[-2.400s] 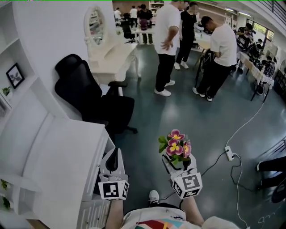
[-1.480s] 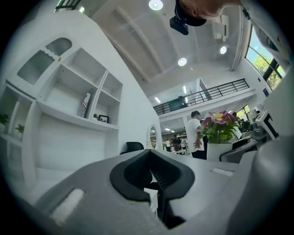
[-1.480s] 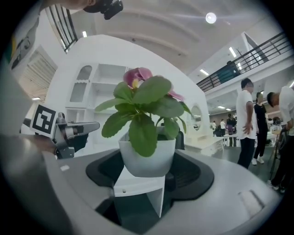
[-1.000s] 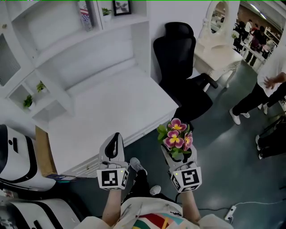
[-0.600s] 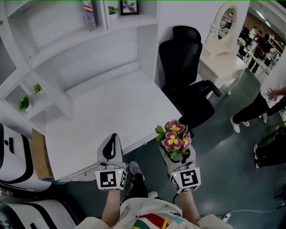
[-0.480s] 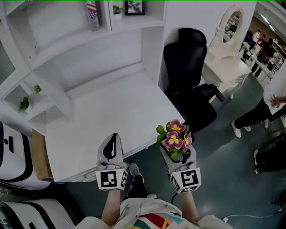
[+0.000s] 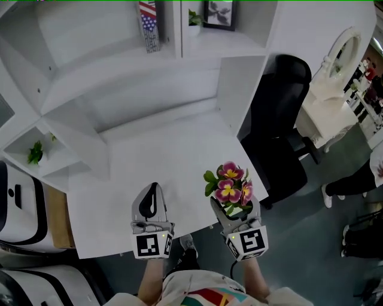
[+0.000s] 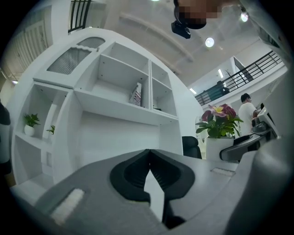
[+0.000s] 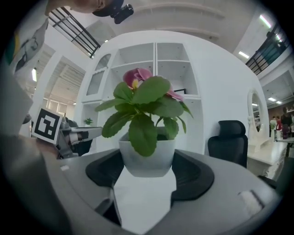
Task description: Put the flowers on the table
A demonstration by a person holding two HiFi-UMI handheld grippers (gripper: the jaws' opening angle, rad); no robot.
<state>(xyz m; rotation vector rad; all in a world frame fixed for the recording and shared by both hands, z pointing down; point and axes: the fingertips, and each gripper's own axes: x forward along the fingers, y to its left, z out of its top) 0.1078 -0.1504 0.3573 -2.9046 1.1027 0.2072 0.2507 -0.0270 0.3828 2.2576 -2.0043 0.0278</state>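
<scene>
A small white pot of pink and yellow flowers (image 7: 230, 190) (image 9: 147, 156) with green leaves sits between the jaws of my right gripper (image 7: 234, 210) (image 9: 148, 170), which is shut on the pot. In the head view it hangs above the white table (image 7: 173, 155), near its front right corner. My left gripper (image 7: 150, 202) (image 8: 149, 166) is shut and empty, level with the right one and over the table's front edge. The flowers (image 8: 219, 120) also show at the right of the left gripper view.
White shelving (image 7: 90, 66) rises behind the table, with a small plant (image 7: 35, 152) in a left cubby and a picture frame (image 7: 219, 13) on top. A black office chair (image 7: 287, 137) stands right of the table. A white dressing table with mirror (image 7: 335, 77) lies beyond.
The view has swung toward the white table. Both grippers, earlier over the dark floor, are now above the table's front edge. The right one still grips the flower pot.
</scene>
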